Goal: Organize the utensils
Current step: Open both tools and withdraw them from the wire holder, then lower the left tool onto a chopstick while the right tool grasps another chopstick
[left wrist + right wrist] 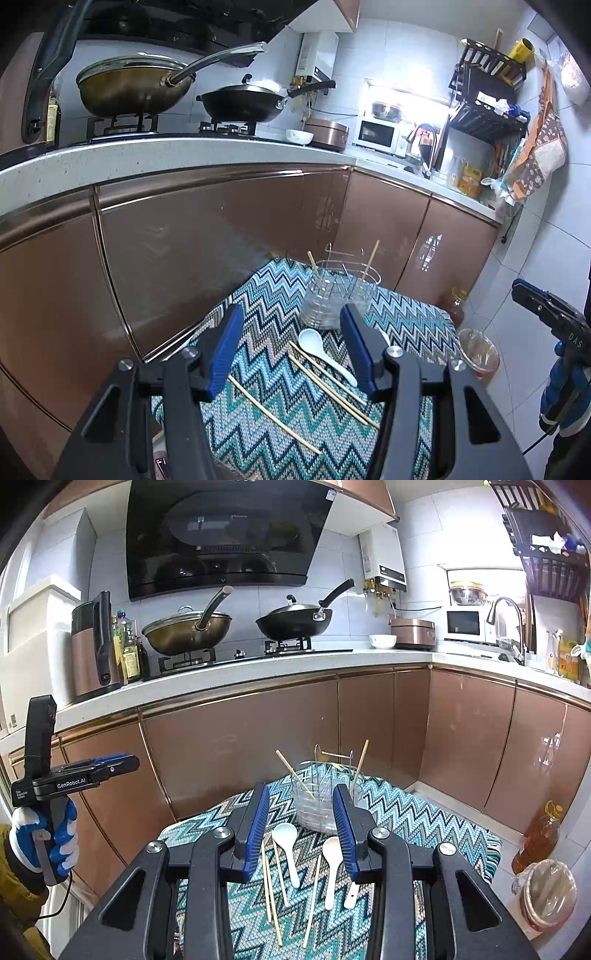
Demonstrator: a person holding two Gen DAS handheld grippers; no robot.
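Right wrist view: blue fingers (pixel 345 834) hide a third spoon's (pixel 351 895) bowl.

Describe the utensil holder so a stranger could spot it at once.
Find the zigzag-patterned cloth on the low table before the brown cabinets. At its far end stands the utensil holder, the only upright thing there: a clear tub with a wire rack, two chopsticks poking out.
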